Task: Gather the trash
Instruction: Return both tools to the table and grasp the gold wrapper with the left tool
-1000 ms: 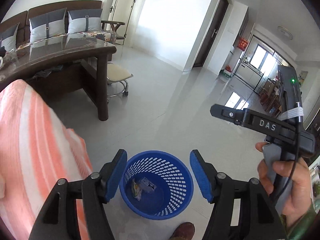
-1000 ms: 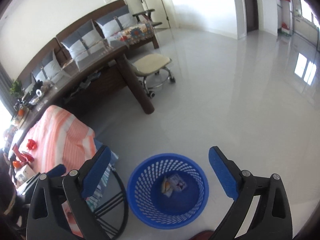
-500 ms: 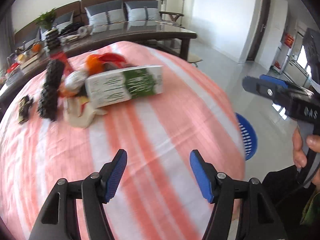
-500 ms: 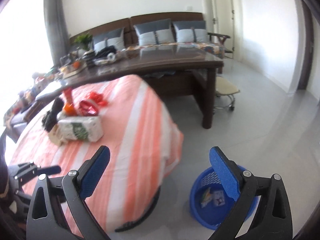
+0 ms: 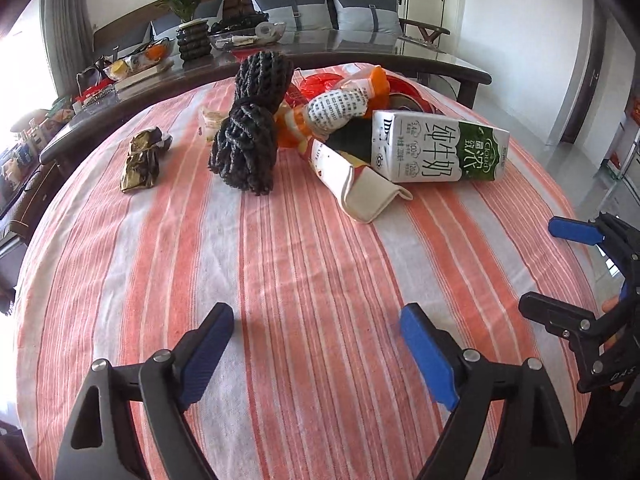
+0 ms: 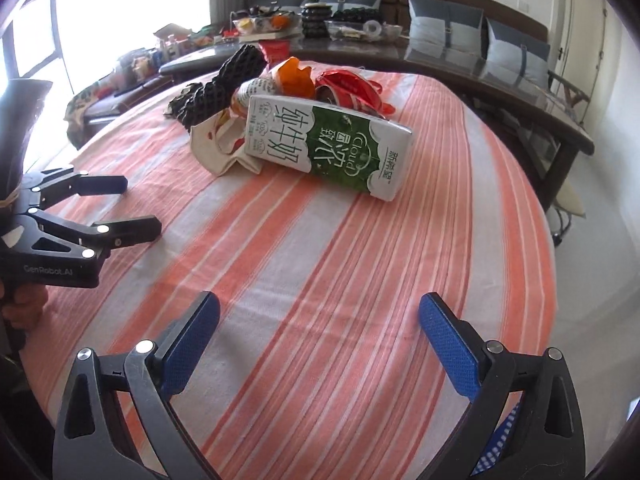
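Note:
A pile of trash lies on the orange-striped tablecloth (image 5: pixel 280 280): a green and white milk carton (image 5: pixel 440 152), a flattened cream carton (image 5: pixel 360 188), black foam netting (image 5: pixel 252 128), a gold wrapper (image 5: pixel 140 160) and orange and red wrappers (image 5: pixel 340 84). The milk carton (image 6: pixel 332 144) also shows in the right wrist view. My left gripper (image 5: pixel 316 340) is open and empty over the near cloth. My right gripper (image 6: pixel 320 328) is open and empty, short of the carton. A sliver of the blue basket (image 6: pixel 496 444) shows behind its right finger.
A long dark table (image 5: pixel 280 60) with a plant, bowls and clutter stands behind. A sofa with grey cushions (image 5: pixel 320 4) lines the wall. A stool (image 6: pixel 568 204) stands on the tiled floor to the right.
Both grippers swung from above the blue basket on the floor to over the striped table. The trash pile is now closer and sharper in both views.

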`<state>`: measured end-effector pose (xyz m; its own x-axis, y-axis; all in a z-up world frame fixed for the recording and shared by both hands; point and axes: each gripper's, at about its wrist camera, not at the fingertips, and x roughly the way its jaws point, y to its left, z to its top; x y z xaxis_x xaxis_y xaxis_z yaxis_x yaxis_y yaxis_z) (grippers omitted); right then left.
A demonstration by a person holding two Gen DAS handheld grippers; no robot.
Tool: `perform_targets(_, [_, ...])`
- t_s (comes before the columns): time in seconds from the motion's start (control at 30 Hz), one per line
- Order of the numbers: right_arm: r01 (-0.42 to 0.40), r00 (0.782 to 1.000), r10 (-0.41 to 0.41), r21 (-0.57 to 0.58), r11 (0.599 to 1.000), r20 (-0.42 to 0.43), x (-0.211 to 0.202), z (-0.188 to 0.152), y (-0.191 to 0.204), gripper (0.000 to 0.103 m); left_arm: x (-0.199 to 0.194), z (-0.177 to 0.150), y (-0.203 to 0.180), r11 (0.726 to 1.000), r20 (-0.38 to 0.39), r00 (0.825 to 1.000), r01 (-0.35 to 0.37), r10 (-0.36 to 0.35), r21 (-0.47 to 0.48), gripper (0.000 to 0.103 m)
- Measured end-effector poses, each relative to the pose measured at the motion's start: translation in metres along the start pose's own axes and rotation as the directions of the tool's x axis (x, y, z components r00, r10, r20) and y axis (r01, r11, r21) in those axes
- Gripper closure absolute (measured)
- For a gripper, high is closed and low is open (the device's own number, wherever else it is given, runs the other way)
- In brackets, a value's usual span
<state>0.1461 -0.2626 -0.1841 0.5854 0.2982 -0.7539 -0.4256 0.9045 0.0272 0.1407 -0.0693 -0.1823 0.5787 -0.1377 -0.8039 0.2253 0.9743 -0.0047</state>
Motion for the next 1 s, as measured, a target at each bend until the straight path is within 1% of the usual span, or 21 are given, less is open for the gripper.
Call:
perform_targets(0.1, [-0.004, 1.0, 0.004, -0.001, 1.0, -0.011, 0.007, 0.003, 0.002, 0.001, 0.002, 0.0, 0.001, 1.0, -0.004, 1.0, -0.005, 0.005, -0.018, 0.012])
perform_targets(0.2, [0.016, 1.0, -0.017, -0.034, 0.999, -0.005, 0.011, 0.005, 0.008, 0.0, 0.001, 0.002, 0.011, 0.998, -0.006, 0.999, -0.035, 0.035, -0.051, 0.012])
perform_targets(0.27, [0.004, 1.0, -0.004, -0.02, 1.0, -0.007, 0.012, 0.006, 0.009, 0.0, -0.001, 0.007, 0.031, 0.993, 0.0, 0.998, -0.063, 0.063, -0.096, 0.012])
perform_targets(0.37, [0.005, 1.0, -0.005, -0.021, 1.0, -0.005, 0.012, 0.005, 0.009, 0.0, 0.001, 0.029, 0.08, 0.979, 0.007, 0.996, -0.085, 0.088, -0.185, 0.012])
perform_targets(0.43, [0.005, 1.0, -0.005, -0.021, 1.0, -0.004, 0.011, 0.005, 0.009, 0.0, 0.007, 0.05, 0.114, 0.972, 0.013, 0.997, -0.067, 0.072, -0.226, 0.012])
perform_targets(0.53, [0.005, 1.0, -0.005, -0.021, 1.0, -0.001, 0.011, 0.005, 0.009, 0.0, 0.028, 0.076, 0.153, 0.968, 0.012, 0.998, -0.055, 0.06, -0.245, 0.012])
perform_targets(0.6, [0.005, 1.0, -0.005, -0.02, 1.0, -0.001, 0.011, 0.006, 0.009, 0.0, 0.043, 0.087, 0.174, 0.965, 0.006, 0.999, -0.05, 0.053, -0.257, 0.012])
perform_targets(0.7, [0.0, 1.0, 0.0, -0.022, 1.0, -0.007, 0.011, 0.006, 0.008, 0.0, 0.059, 0.098, 0.191, 0.96, -0.002, 0.999, -0.043, 0.044, -0.277, 0.012])
perform_targets(0.77, [-0.013, 1.0, 0.012, -0.035, 0.999, -0.025, 0.01, 0.008, 0.007, 0.001, 0.066, 0.101, 0.195, 0.958, -0.003, 1.0, -0.029, 0.03, -0.286, 0.012])
perform_targets(0.8, [-0.018, 0.999, 0.017, -0.034, 0.999, -0.03, 0.009, 0.01, 0.005, 0.001, 0.068, 0.102, 0.196, 0.959, 0.001, 1.0, -0.024, 0.025, -0.283, 0.012])
perform_targets(0.87, [-0.024, 1.0, 0.024, -0.008, 1.0, -0.008, 0.006, 0.015, -0.006, 0.001, 0.072, 0.104, 0.192, 0.967, 0.017, 1.0, -0.017, 0.022, -0.254, 0.012])
perform_targets(0.93, [-0.032, 0.999, 0.031, 0.039, 0.999, 0.016, 0.006, 0.023, -0.022, 0.001, 0.074, 0.105, 0.186, 0.977, 0.022, 0.999, -0.024, 0.03, -0.21, 0.018])
perform_targets(0.97, [-0.036, 0.999, 0.035, 0.064, 0.997, 0.023, 0.009, 0.029, -0.032, 0.001, 0.075, 0.105, 0.182, 0.982, 0.031, 0.999, -0.028, 0.034, -0.185, 0.025])
perform_targets(1.0, [-0.05, 0.998, 0.047, 0.087, 0.995, 0.03, 0.012, 0.036, -0.041, 0.001, 0.075, 0.105, 0.179, 0.986, 0.034, 0.998, -0.048, 0.054, -0.16, 0.038])
